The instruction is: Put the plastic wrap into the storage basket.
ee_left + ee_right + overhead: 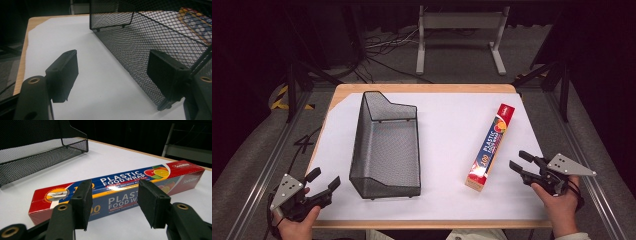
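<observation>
Work looks barely begun, in my judgement. The long red-and-blue cardboard box of plastic food wrap (491, 147) lies flat on the white-covered tabletop (447, 130), well right of the empty black wire-mesh basket (386, 145). The right gripper (523, 162) faces the box's near end, fingers (82, 202) parted, holding nothing. The left gripper (323, 181) waits beside the basket, fingers (63, 75) wide apart, empty. Grasping, lifting and probably placing the box remain.

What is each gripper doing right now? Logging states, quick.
Left gripper: open, holding nothing, beside the mesh basket.
Right gripper: open, holding nothing, facing the plastic wrap box.
</observation>
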Action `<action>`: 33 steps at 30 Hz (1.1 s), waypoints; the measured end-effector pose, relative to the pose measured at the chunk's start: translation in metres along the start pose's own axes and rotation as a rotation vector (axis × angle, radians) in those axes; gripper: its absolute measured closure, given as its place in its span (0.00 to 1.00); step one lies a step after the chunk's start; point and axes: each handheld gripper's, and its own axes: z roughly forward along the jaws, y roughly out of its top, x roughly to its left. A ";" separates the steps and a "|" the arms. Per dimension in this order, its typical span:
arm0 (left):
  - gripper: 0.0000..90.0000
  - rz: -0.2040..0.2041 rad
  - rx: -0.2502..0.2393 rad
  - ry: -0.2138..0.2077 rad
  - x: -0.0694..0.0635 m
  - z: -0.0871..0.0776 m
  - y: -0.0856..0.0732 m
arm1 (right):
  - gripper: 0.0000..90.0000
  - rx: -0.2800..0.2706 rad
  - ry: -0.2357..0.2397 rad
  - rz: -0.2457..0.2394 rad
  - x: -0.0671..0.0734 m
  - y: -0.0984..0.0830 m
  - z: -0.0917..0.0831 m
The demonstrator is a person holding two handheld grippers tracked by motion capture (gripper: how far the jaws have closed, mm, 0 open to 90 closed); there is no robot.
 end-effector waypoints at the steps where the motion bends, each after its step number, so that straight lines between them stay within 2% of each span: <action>1: 0.29 -0.004 -0.001 0.001 0.001 0.000 0.000 | 0.52 -0.004 0.002 -0.001 0.001 0.001 0.000; 3: 0.29 -0.011 -0.008 0.002 0.001 -0.001 0.000 | 0.55 0.001 0.019 -0.006 0.005 0.004 0.002; 7: 0.29 0.012 -0.003 0.011 -0.002 -0.001 0.000 | 0.61 0.048 0.019 -0.010 0.008 0.005 0.006; 10: 0.29 0.017 -0.002 0.019 -0.003 -0.002 0.000 | 0.65 0.065 0.024 0.011 0.010 0.007 0.008; 12: 0.29 0.020 -0.003 0.019 -0.003 -0.002 0.000 | 0.70 0.074 0.057 0.022 0.016 0.013 0.012; 15: 0.29 0.017 -0.007 0.016 -0.003 -0.003 0.000 | 0.76 0.103 0.093 -0.029 0.031 0.024 0.021; 17: 0.29 0.020 -0.007 0.015 -0.003 -0.003 0.001 | 0.78 0.100 0.117 -0.027 0.035 0.031 0.024; 19: 0.29 0.023 -0.008 0.012 -0.003 -0.002 0.000 | 0.79 0.100 0.126 -0.022 0.037 0.033 0.026; 24: 0.29 0.037 -0.003 0.008 -0.005 -0.002 0.001 | 0.91 0.147 0.169 -0.024 0.046 0.044 0.038; 28: 0.30 0.041 -0.006 0.008 -0.006 -0.001 0.001 | 0.99 0.164 0.207 -0.020 0.051 0.050 0.045; 33: 0.30 0.042 -0.005 -0.005 -0.007 0.000 0.001 | 1.00 0.188 0.238 -0.013 0.056 0.061 0.057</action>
